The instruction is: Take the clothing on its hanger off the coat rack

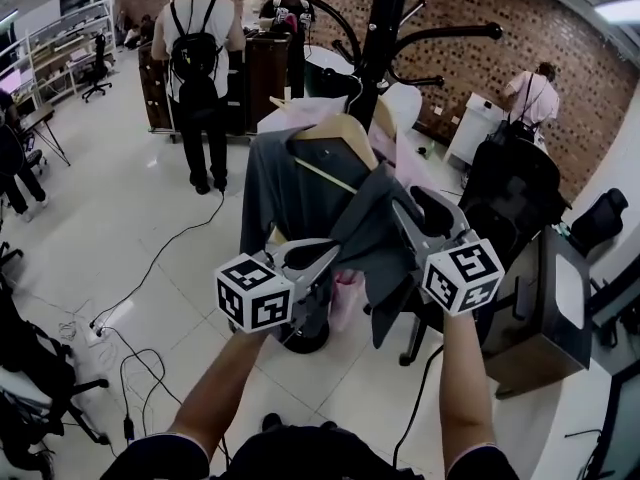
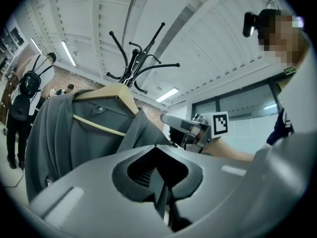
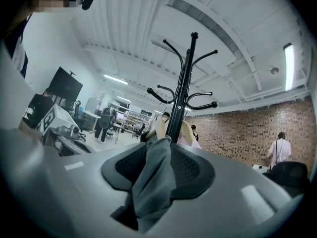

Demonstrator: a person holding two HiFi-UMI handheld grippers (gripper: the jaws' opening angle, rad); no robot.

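The shirt (image 1: 290, 198) hangs on its hanger (image 1: 335, 128) against the rack (image 1: 385, 28). The left gripper's (image 1: 333, 253) fingers are pressed together on a thin fold of it. The right gripper's (image 1: 408, 206) fingers stand spread, a thick fold loose between them. With one pinch only, a pull could drag the shirt off its hanger. Whether the hook sits on a peg is hidden.

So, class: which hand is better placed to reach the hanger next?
Probably right. The right tool sits nearer the hanger, jaws apart around a loose fold of the grey jacket; the left tool is farther off, shut on the cloth.
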